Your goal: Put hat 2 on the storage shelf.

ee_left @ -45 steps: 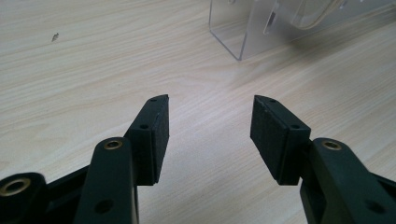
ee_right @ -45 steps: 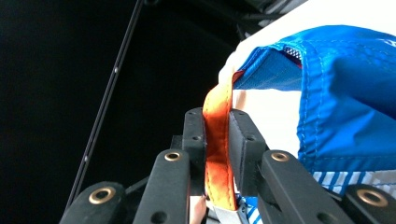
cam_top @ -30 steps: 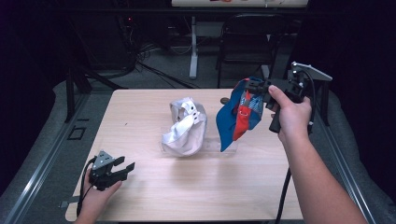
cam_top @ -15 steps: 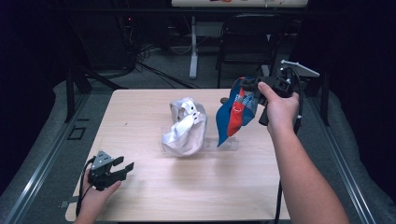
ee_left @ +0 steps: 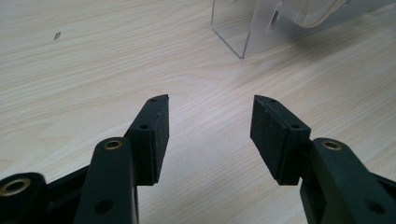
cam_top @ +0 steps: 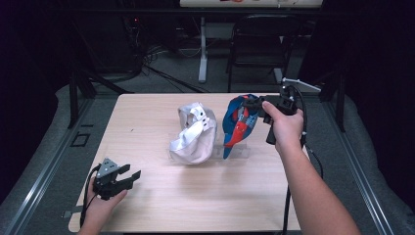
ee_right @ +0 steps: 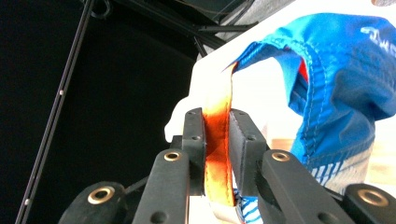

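Right hand-held gripper (cam_top: 250, 105) is seen clamped on the orange strap (ee_right: 217, 140) of a blue cap (cam_top: 240, 125), the strap being pinched flat between both pads. The cap is held hanging from the jaws above the surface (cam_top: 147, 117), just beside a white cap (cam_top: 195, 134) that is set on a clear stand (ee_left: 243, 28). Left hand-held gripper (ee_left: 208, 135) is rested low near the surface's front left corner, its jaws spread apart with nothing between them, well apart from both caps.
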Demonstrator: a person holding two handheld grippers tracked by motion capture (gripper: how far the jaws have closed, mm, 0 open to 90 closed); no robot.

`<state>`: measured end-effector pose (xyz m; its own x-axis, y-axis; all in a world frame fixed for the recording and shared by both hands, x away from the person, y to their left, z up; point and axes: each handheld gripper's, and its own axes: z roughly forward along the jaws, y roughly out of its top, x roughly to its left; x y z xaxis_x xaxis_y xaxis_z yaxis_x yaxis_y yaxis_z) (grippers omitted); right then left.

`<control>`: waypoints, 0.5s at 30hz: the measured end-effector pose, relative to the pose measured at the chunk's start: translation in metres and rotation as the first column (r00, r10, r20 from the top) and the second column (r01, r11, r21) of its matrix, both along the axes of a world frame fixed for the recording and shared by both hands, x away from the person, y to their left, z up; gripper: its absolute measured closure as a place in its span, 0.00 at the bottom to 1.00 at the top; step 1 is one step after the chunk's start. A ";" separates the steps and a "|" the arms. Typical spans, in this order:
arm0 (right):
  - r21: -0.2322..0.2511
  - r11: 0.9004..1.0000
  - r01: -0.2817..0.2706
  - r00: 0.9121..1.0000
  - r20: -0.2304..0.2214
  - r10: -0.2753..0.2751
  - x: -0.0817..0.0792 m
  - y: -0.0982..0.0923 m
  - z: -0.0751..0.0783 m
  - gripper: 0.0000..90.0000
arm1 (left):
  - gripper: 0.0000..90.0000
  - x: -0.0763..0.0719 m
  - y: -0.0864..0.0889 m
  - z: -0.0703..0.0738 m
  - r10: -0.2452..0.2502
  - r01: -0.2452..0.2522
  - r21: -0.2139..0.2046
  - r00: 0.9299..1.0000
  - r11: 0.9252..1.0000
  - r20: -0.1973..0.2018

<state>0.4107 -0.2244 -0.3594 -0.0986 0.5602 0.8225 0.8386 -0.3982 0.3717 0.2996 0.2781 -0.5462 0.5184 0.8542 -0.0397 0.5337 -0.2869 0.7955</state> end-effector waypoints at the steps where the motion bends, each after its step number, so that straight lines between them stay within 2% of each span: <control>1: 0.009 1.000 0.014 1.000 -0.004 -0.014 -0.001 0.001 -0.003 0.87 | 0.53 0.000 0.000 -0.001 0.004 -0.004 -0.005 1.000 1.000 0.008; 10: 0.000 1.000 -0.016 1.000 -0.026 0.016 -0.008 -0.005 -0.022 0.86 | 0.53 0.000 -0.001 -0.001 0.000 0.000 0.003 1.000 1.000 -0.001; 15: -0.009 1.000 -0.015 1.000 -0.026 0.015 -0.010 -0.005 -0.024 0.86 | 0.53 0.000 0.000 -0.001 -0.001 0.001 0.000 1.000 1.000 -0.001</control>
